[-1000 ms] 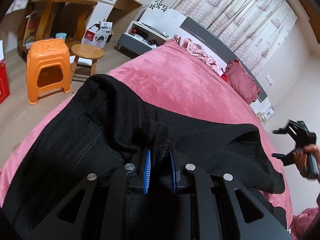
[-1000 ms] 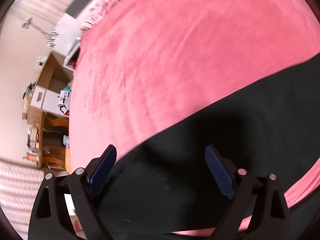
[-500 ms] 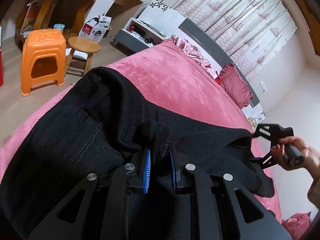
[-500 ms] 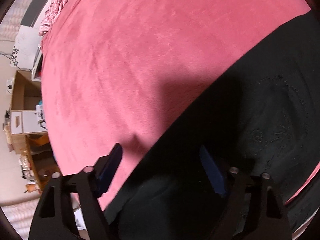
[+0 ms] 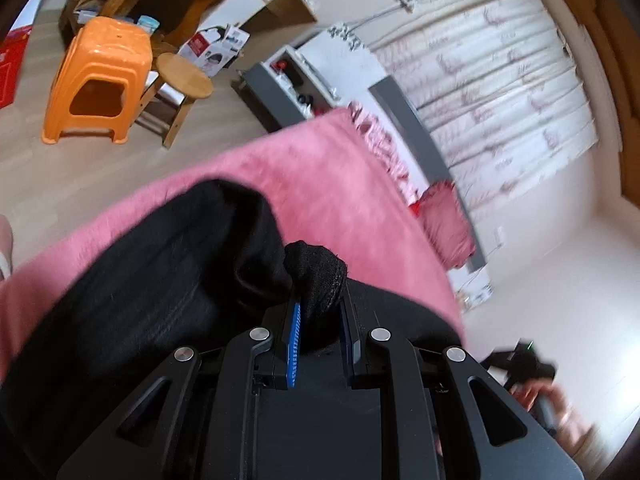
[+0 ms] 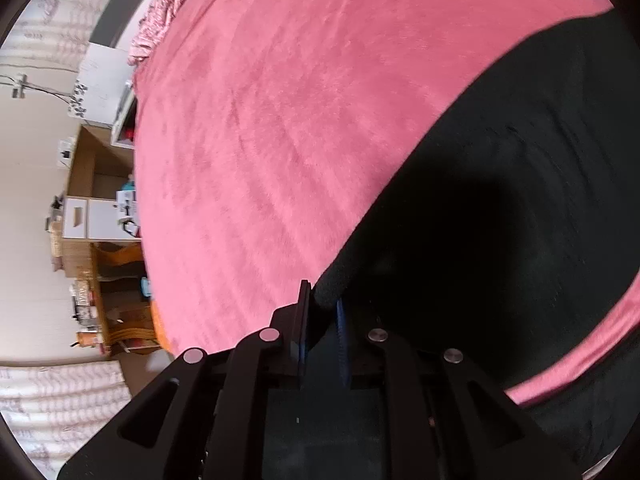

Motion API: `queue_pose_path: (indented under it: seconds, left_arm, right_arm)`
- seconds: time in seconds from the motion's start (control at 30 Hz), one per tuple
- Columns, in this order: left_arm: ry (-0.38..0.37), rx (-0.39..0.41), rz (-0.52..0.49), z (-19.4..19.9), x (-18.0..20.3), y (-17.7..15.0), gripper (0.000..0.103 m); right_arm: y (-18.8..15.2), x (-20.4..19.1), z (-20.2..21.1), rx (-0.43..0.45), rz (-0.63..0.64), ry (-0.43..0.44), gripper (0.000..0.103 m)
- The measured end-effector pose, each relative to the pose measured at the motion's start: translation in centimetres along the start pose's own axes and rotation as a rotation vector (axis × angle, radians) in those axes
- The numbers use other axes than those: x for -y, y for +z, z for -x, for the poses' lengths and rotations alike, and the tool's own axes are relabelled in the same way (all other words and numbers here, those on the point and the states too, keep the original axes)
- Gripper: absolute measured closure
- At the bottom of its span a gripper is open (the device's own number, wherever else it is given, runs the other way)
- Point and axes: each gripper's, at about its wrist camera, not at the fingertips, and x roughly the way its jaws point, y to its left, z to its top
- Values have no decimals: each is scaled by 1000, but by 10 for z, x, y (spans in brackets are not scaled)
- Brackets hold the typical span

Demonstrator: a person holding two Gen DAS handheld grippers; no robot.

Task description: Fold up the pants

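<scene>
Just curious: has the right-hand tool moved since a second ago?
Yes. The right gripper slid across the pink blanket onto the pants edge, its fingers just closing on it.

Matt black knit pants (image 5: 168, 288), plush bedspread (image 6: 280, 140)

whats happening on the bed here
A person is folding black pants on a pink bedspread, holding a pair of tongs in each hand. The left tongs are shut on a bunched bit of the fabric. The right tongs have just been closing and now pinch the edge of the pants nearest them. Both ends are gripped, so a lift or fold probably comes next.
</scene>
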Motion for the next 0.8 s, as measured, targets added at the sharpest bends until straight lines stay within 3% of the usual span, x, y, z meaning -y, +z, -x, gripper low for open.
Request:
queue_pose_path:
  seconds: [0.17, 0.4, 0.57, 0.8]
  left_arm:
    - [-53, 39, -47, 29, 22, 19, 88]
    - [-97, 28, 29, 69, 9, 13, 88]
    - [-44, -6, 71, 79, -8, 1, 88]
    - [22, -30, 63, 99, -18, -12, 88]
  right_arm:
    - [-27, 9, 30, 26, 48, 102, 94]
    - [-82, 32, 74, 32, 193, 259, 94]
    - [-126, 63, 73, 19, 252, 274, 94]
    - [-175, 102, 56, 82, 333, 262, 94]
